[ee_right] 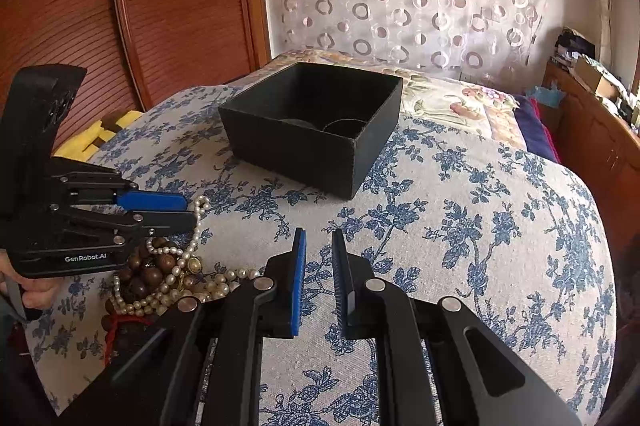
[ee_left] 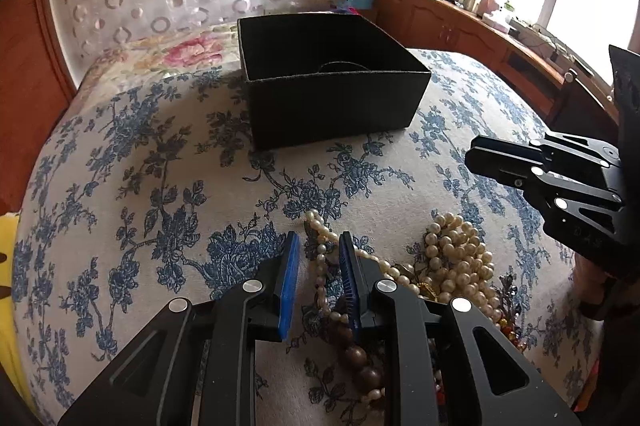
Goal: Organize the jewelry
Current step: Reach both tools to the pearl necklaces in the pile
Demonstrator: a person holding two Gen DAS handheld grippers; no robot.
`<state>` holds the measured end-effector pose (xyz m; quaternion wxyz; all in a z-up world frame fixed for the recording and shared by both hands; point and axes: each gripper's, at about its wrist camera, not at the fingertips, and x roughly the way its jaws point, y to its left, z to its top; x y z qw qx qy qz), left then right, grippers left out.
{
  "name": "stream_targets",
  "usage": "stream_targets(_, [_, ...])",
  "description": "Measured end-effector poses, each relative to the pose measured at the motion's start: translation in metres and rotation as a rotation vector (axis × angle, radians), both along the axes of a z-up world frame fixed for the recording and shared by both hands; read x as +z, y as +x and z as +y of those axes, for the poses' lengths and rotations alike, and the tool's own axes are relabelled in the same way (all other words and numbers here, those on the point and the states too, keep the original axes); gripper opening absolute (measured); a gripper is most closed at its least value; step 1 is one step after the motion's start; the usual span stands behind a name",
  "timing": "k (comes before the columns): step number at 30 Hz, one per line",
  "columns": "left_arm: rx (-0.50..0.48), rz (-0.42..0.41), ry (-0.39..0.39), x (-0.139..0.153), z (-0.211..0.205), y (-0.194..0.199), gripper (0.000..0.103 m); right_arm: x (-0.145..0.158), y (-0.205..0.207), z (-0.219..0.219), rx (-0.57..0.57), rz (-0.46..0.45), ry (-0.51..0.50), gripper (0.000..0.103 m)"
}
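**Jewelry mostly unsorted**

Left hand-held gripper (ee_left: 316,246) sits narrowly parted astride a pearl strand (ee_left: 320,266), not pinching. The jewelry heap (ee_left: 456,258) lies on the bed (ee_left: 160,186). Black box (ee_left: 332,82) behind looks almost empty. Right hand-held gripper (ee_right: 319,246) hovers empty, slightly parted.

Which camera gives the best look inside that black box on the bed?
The right wrist view: it looks down into the black box, showing dark round shapes on its floor. The left wrist view sees mostly its front wall, with only a faint curve inside.
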<state>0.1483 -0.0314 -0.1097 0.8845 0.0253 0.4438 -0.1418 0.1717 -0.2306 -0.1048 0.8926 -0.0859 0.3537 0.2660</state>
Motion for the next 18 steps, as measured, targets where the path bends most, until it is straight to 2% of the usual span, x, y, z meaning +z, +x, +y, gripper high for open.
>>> stream_targets(2, [-0.003, -0.005, 0.015, 0.0, -0.001, 0.0, 0.018, 0.0, -0.001, 0.001, 0.0, -0.006, -0.008, 0.015])
stream_targets(4, [-0.004, -0.021, 0.054, -0.001, -0.005, 0.0, 0.009, -0.001, -0.001, 0.002, 0.0, -0.01, -0.012, 0.015])
stream_targets(7, [-0.012, -0.034, 0.061, -0.001, -0.001, -0.002, 0.004, -0.002, -0.001, 0.003, -0.002, -0.01, -0.01, 0.015])
stream_targets(11, [0.025, -0.051, 0.076, 0.001, 0.006, -0.004, 0.004, -0.002, -0.001, 0.002, -0.007, -0.01, -0.008, 0.015])
stream_targets(18, [0.066, -0.141, -0.016, 0.034, 0.025, -0.033, 0.004, -0.002, -0.001, 0.002, -0.007, -0.01, -0.006, 0.015])
